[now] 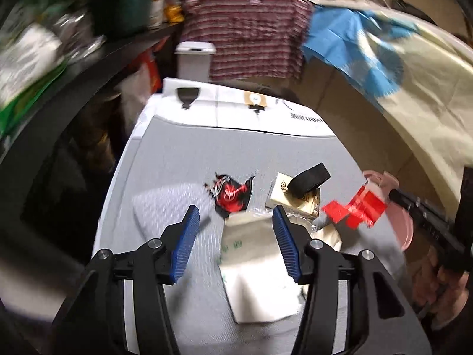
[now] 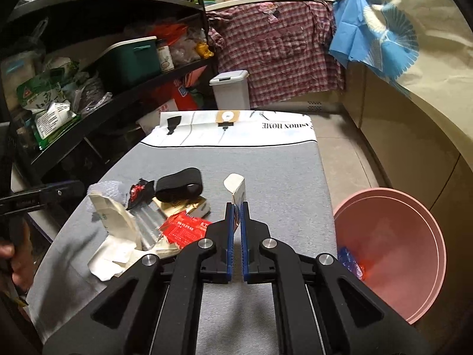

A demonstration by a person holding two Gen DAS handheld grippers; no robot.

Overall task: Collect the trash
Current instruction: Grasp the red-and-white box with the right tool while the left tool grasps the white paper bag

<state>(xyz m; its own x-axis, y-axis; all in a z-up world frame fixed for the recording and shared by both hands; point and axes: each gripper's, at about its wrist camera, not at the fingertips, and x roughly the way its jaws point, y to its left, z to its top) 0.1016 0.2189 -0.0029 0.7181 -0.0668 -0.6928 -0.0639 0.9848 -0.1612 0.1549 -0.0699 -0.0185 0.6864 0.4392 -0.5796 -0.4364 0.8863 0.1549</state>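
My left gripper (image 1: 235,208) stands open over a cream paper bag (image 1: 257,254) lying on the grey table cover (image 1: 236,148); its pads do not press on the bag. Beyond lie a black-and-red wrapper (image 1: 230,195), a gold box (image 1: 283,198) under a black band (image 1: 310,180), and a red wrapper (image 1: 354,210). My right gripper (image 2: 236,207) is shut on a small white scrap (image 2: 235,186), held upright above the table. Left of it sit the red wrapper (image 2: 183,227), the paper bag (image 2: 115,230) and clear plastic (image 2: 147,224).
A pink basin (image 2: 414,236) stands on the floor off the table's right edge, with blue and red trash (image 2: 350,261) inside. A white lidded bin (image 2: 229,88) stands past the far end. Cluttered black shelves (image 2: 88,88) line the left, a counter the right.
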